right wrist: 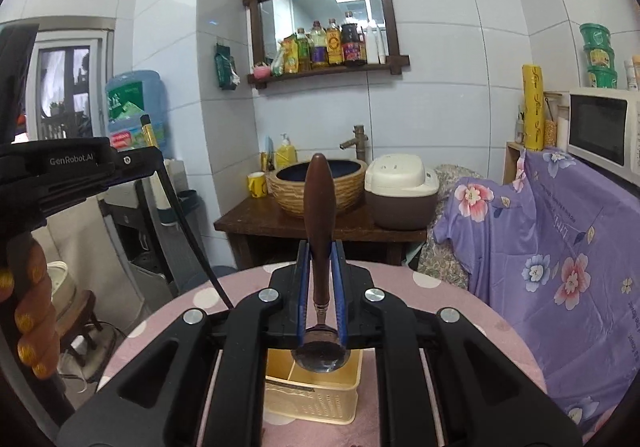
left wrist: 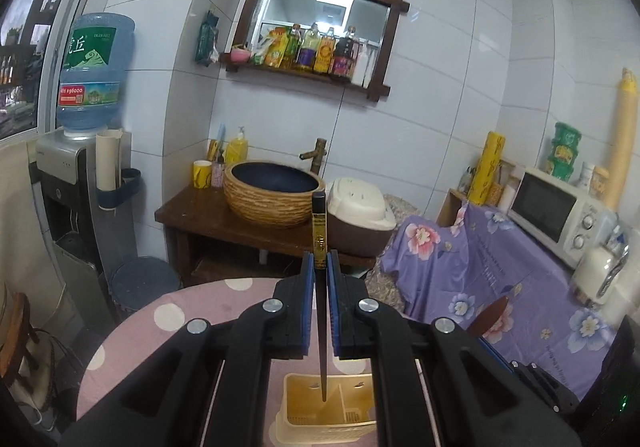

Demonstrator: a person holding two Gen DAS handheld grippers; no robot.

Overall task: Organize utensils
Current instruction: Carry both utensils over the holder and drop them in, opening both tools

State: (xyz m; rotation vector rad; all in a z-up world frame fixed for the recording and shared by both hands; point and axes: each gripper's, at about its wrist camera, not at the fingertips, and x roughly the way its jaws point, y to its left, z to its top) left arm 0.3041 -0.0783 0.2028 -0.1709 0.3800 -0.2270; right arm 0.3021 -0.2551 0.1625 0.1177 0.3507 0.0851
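We hold the left gripper [left wrist: 320, 267] clamped tight on a pair of dark chopsticks [left wrist: 319, 223], which stand upright between its blue pads, gold-banded tops up and tips hanging just above the cream utensil basket [left wrist: 296, 383]. Our right gripper [right wrist: 322, 263] is squeezed on a spoon [right wrist: 319, 207] by its brown wooden handle, handle upward, the metal bowl hanging over the same basket's divided compartments. The basket sits on the round pink polka-dot table [right wrist: 460, 311], toward its near edge, directly under both grippers; neither utensil touches it as far as we can tell. In the right wrist view our left gripper shows at the left, a hand [right wrist: 30, 311] wrapped round its grip
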